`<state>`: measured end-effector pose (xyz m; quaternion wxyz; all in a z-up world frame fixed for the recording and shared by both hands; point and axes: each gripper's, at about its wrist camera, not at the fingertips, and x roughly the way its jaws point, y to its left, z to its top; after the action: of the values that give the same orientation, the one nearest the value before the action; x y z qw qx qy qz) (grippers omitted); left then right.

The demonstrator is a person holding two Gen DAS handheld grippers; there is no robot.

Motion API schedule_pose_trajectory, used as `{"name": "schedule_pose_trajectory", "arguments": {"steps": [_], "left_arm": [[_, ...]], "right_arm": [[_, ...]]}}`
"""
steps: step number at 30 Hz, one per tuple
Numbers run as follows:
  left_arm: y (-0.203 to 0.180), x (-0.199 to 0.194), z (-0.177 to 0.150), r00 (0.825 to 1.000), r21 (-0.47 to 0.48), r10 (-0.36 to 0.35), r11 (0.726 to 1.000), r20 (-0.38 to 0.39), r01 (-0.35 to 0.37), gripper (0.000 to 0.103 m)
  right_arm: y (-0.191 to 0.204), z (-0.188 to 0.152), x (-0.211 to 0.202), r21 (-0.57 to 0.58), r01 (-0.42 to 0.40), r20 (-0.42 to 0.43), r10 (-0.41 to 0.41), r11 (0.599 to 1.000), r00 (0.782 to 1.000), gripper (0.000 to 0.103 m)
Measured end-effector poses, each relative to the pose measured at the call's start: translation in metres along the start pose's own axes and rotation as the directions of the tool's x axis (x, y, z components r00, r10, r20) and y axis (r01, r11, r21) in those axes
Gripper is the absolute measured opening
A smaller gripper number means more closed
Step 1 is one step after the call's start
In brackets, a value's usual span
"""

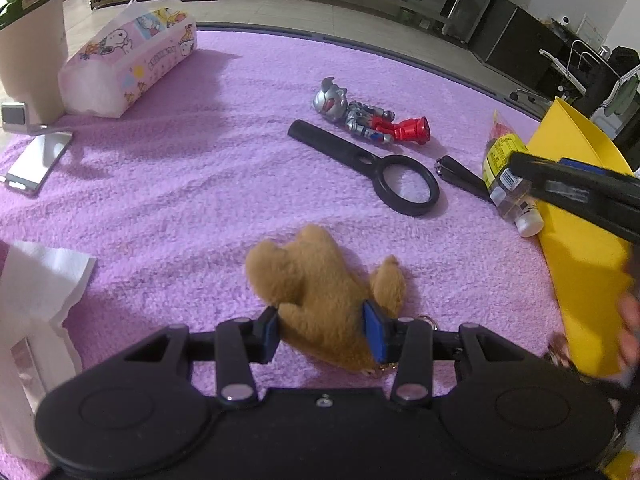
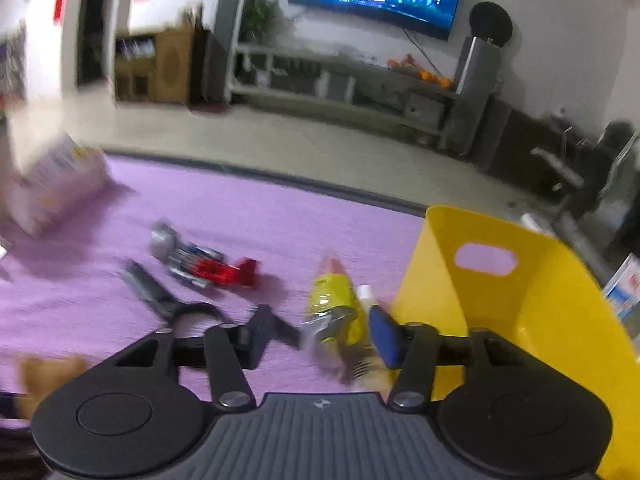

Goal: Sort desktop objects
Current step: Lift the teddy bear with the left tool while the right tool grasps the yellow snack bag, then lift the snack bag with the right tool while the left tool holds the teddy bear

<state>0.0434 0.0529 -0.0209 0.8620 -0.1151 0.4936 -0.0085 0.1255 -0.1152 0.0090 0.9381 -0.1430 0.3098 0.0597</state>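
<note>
One plush toy [image 1: 320,296], one magnifier [image 1: 372,164], one figure [image 1: 364,114], one bin [image 1: 580,216].

Fuzzy brown plush toy [image 1: 320,300] on nubby purple cloth [image 1: 192,184]; smooth yellow plastic bin [image 2: 532,304].

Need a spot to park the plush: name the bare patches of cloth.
Bare purple cloth lies between the pink tissue pack, black magnifying glass and brown plush toy. Crowded: the right, near the yellow bin.

tissue pack [image 1: 128,68]: print illegible | yellow tube [image 1: 505,168]: label illegible
</note>
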Motion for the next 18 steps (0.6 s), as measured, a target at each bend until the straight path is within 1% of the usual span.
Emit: {"name": "schedule_pose_trajectory", "arguments": {"steps": [2,3,5,6,7,8,9,11,14,16,18], "left_arm": [[-0.001,0.000,0.001,1.000,0.004,0.000,1.000,-0.002,0.000,0.042],[-0.001,0.000,0.001,1.000,0.005,0.000,1.000,-0.004,0.000,0.042],[0.000,0.001,0.001,1.000,0.005,-0.003,1.000,-0.007,0.003,0.042],[0.001,0.001,0.001,1.000,0.003,-0.004,1.000,-0.009,0.004,0.042],[0.001,0.002,0.001,1.000,0.002,-0.005,1.000,-0.011,0.005,0.043],[0.002,0.002,0.001,1.000,0.002,-0.006,1.000,-0.012,0.006,0.043],[0.002,0.001,0.001,1.000,0.006,-0.006,1.000,-0.014,0.006,0.043],[0.002,-0.001,-0.001,1.000,0.022,-0.005,1.000,-0.020,0.006,0.043],[0.000,-0.004,-0.003,1.000,0.047,-0.007,0.999,-0.029,0.008,0.043],[-0.002,-0.005,-0.005,0.999,0.071,-0.021,0.997,-0.042,0.024,0.043],[-0.005,-0.006,-0.009,0.998,0.102,-0.030,0.994,-0.056,0.036,0.043]], "right_arm": [[0.008,0.004,0.020,-0.052,0.061,-0.030,-0.063,0.997,0.998,0.056],[0.013,0.007,0.027,-0.078,0.079,-0.041,-0.082,0.994,0.996,0.056],[0.016,0.011,0.041,-0.081,0.096,-0.090,-0.104,0.992,0.990,0.055],[0.017,0.012,0.049,-0.085,0.105,-0.118,-0.115,0.991,0.986,0.049],[0.017,0.011,0.056,-0.091,0.104,-0.157,-0.118,0.990,0.981,0.047],[0.016,0.010,0.057,-0.096,0.111,-0.158,-0.125,0.989,0.980,0.041],[0.016,0.010,0.055,-0.106,0.099,-0.165,-0.115,0.989,0.980,0.037],[0.012,0.008,0.042,-0.102,0.046,-0.170,-0.063,0.994,0.983,0.033],[0.004,0.000,-0.003,-0.034,-0.081,-0.151,0.075,0.996,0.986,0.031],[0.001,-0.011,-0.036,0.010,-0.175,-0.137,0.174,0.985,0.975,0.031],[-0.002,-0.027,-0.062,0.052,-0.252,-0.143,0.257,0.966,0.956,0.032]]}}
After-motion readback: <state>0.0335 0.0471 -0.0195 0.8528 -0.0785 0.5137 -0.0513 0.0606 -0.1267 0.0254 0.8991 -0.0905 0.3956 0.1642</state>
